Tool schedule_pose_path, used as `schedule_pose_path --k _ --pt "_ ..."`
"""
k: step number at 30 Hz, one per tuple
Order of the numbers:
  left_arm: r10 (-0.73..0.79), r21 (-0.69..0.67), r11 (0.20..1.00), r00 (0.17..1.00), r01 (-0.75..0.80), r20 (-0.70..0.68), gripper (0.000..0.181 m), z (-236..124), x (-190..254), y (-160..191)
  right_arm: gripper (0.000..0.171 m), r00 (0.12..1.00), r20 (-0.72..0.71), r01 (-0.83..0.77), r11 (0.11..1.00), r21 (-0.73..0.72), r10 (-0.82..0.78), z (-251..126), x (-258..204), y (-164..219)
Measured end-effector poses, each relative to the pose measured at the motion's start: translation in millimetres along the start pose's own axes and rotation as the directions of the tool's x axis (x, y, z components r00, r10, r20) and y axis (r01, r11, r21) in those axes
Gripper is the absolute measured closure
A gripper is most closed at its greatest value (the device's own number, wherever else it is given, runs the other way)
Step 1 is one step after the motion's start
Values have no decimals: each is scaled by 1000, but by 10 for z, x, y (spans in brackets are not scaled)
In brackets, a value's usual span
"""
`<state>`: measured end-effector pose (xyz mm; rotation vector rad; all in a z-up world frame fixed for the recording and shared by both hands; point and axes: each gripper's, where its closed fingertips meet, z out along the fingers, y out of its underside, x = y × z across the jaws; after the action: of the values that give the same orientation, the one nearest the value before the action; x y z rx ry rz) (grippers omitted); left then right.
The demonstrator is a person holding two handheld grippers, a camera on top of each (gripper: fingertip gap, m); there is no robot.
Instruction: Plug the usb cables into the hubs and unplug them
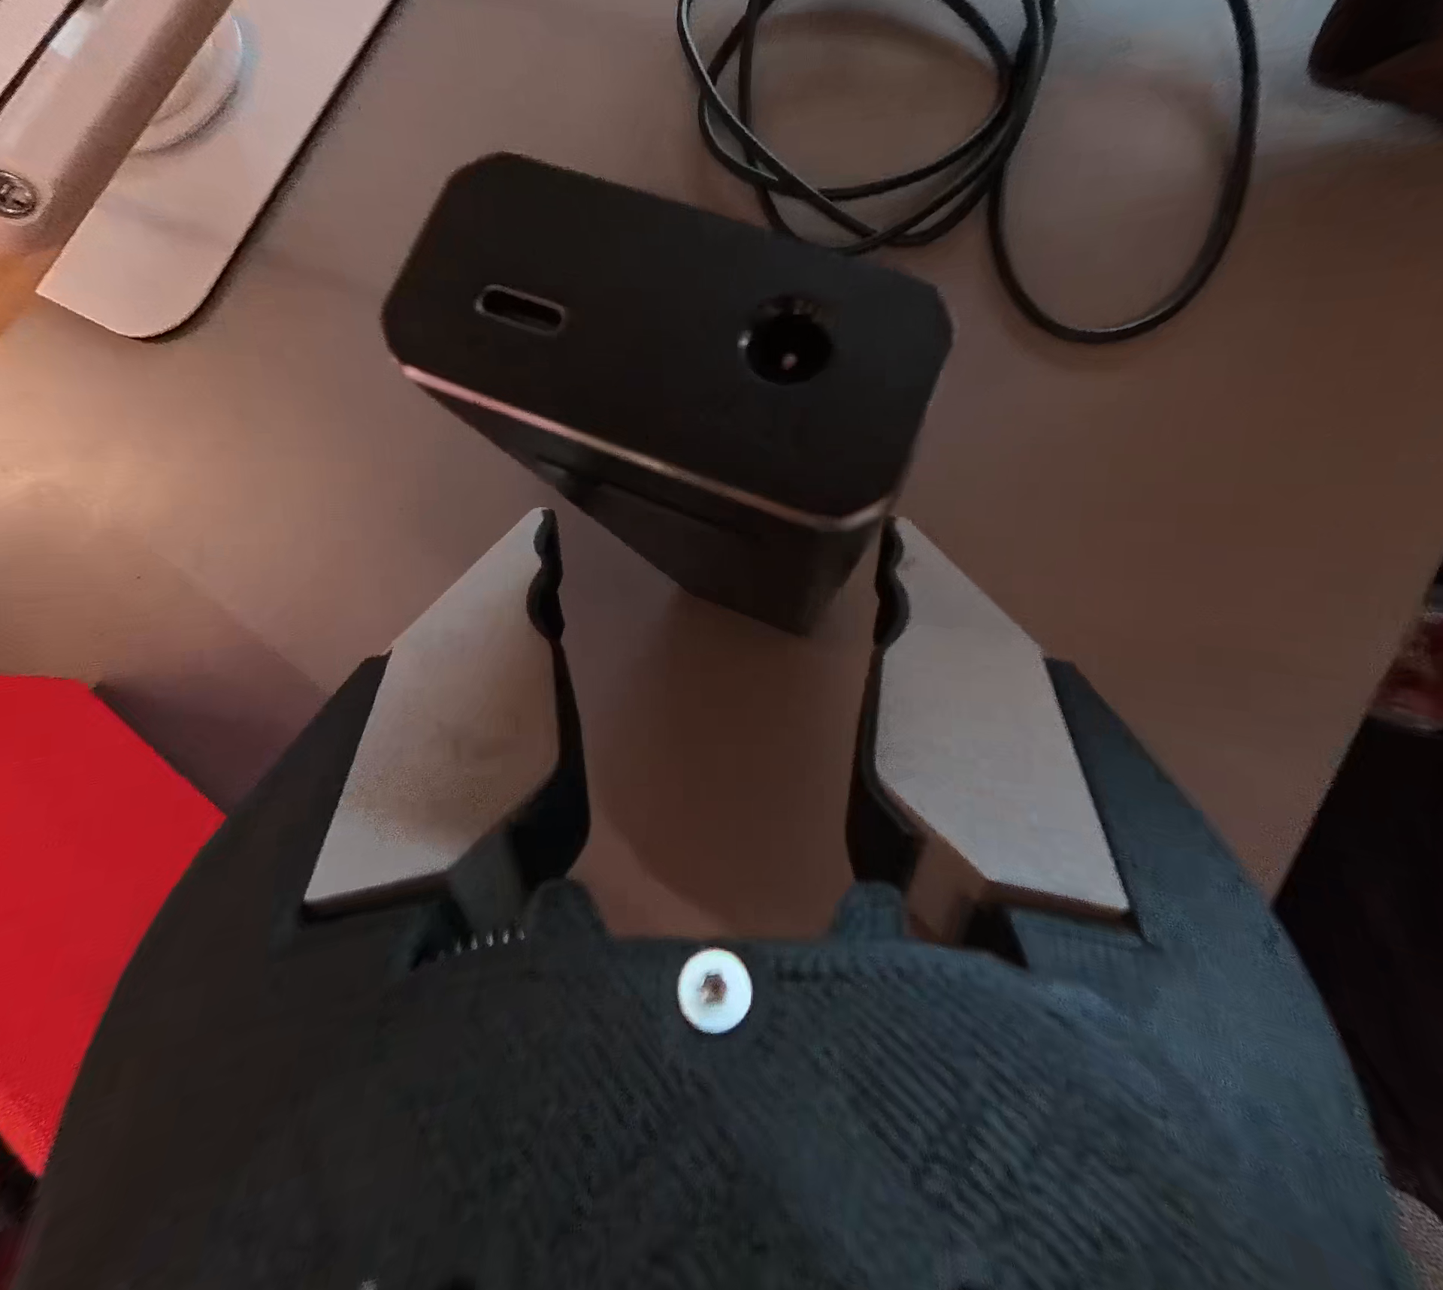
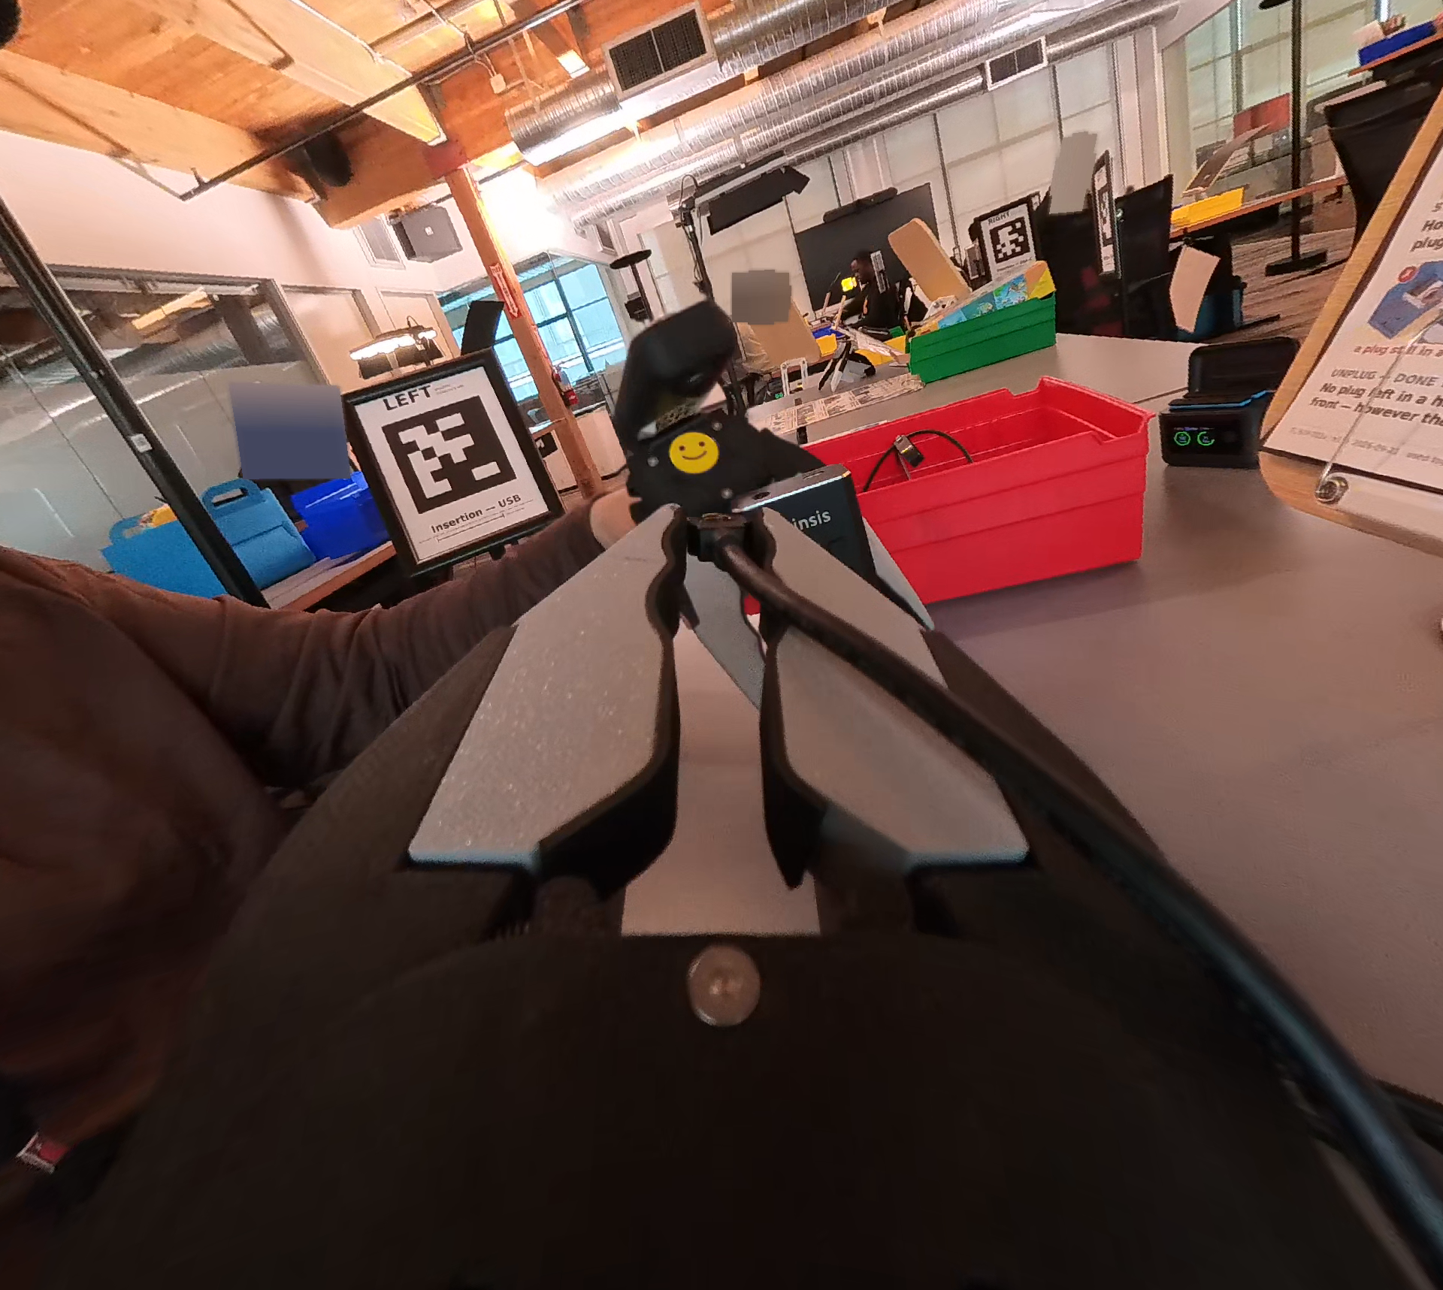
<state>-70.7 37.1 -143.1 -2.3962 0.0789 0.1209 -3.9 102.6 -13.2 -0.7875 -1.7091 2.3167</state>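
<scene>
The grey worktop fills most of what I can see. A red bin sits on it at the far side, with a short cable end lying inside. To the left stands a framed marker sign, and a propped sign board stands at the right edge.

The left tool hangs over the worktop with its jaws set wide, one on each side of the black hub. The hub stands on end, its port face toward the camera. Whether the fingers press its sides I cannot tell.

The right tool has its jaws drawn close on the plug of a black cable, which trails back over its right finger. The plug is right at the hub's upper end; whether it is seated I cannot tell.

The rest of the cable lies in loose loops on the worktop beyond the hub.
</scene>
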Motion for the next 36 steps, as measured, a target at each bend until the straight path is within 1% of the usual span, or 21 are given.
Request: schedule_pose_path --k 3,5,10,14,15,18,22,24,27,29,31,33,36 --pt "26 14 1000 1000 -26 8 102 70 -34 1 159 1000 8 -10 1000 8 10 -2 -8 -11" --pt "52 30 998 999 -52 -2 98 97 -48 -16 159 1000 12 -10 1000 8 10 1 -19 -12" --pt "135 27 991 985 -133 -106 97 128 -7 -38 159 1000 21 -9 1000 5 9 10 -40 -6" --pt "205 32 979 961 -202 -188 104 137 62 -11 159 1000 27 -12 1000 10 12 6 -51 -17" --pt "213 22 977 953 -214 -214 114 148 95 19 159 1000 29 -13 1000 9 13 6 -54 -17" --pt "165 3 985 956 -170 -244 115 187 126 27 159 1000 30 -10 1000 3 10 15 -60 -6" --pt "101 43 995 976 -94 -191 115 219 91 -23 159 999 34 -5 1000 -5 5 29 -73 12" --pt "36 102 995 982 -17 -188 115 220 87 -83 159 999 45 2 1000 -4 -1 33 -95 11" --pt "-25 239 967 966 88 -257 115 170 170 -271 159 998 60 20 1000 -4 -20 42 -136 11" --pt "47 380 921 950 79 -310 115 74 310 -469 159 998 60 34 999 -11 -33 47 -143 24" --pt "131 509 859 935 59 -329 115 -29 449 -651 160 997 65 50 999 -14 -49 50 -155 37" --pt "183 587 806 910 77 -371 115 -92 577 -780 159 996 66 60 998 -11 -59 55 -161 39" --pt "222 649 751 880 120 -419 115 -66 679 -862 158 994 80 77 997 -13 -75 68 -194 55"
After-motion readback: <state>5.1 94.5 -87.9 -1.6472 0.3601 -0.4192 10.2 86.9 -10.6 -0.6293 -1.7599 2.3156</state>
